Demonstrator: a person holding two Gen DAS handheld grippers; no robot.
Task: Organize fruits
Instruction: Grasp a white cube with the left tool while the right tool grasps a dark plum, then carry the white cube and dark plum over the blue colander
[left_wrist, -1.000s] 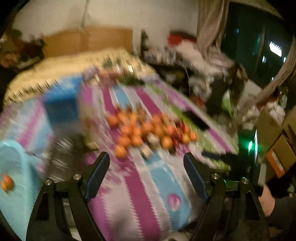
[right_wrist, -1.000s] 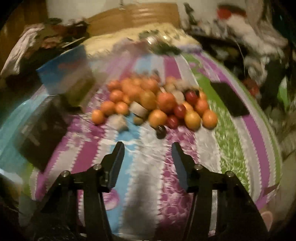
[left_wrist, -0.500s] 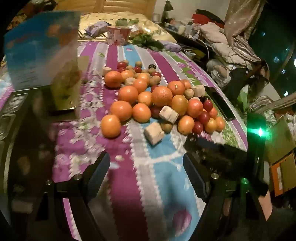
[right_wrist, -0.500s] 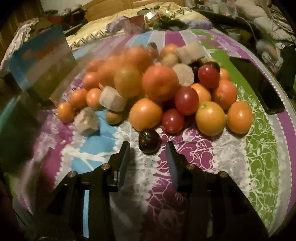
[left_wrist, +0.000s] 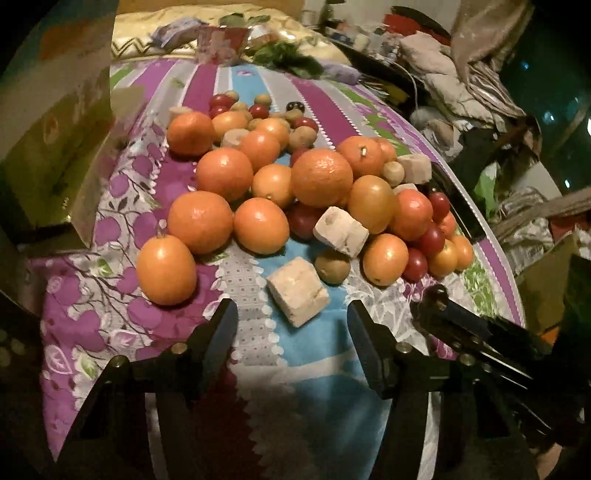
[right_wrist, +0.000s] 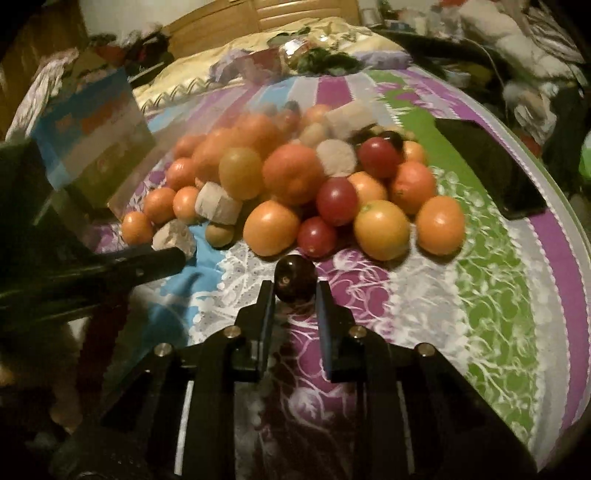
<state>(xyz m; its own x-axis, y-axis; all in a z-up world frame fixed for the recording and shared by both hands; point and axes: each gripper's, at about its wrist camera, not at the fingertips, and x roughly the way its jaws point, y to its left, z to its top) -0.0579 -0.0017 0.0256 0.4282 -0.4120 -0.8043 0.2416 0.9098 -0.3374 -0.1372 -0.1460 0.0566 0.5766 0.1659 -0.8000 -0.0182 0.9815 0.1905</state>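
The right gripper (right_wrist: 294, 295) is the nearer tool: its jaws sit narrowed on either side of a small dark round fruit (right_wrist: 294, 277), possibly a dark cherry tomato, and whether the pads actually press it I cannot tell. The fruit lies straight ahead at the fingertips, on the striped cloth (right_wrist: 491, 295), just in front of the heap. Being round, it offers no long axis to line up with. The left gripper (left_wrist: 291, 325) is spread wide and holds nothing, a pale cube (left_wrist: 297, 291) just beyond its tips. Further off lie the oranges (left_wrist: 321, 177) and red cherry tomatoes (right_wrist: 337, 201).
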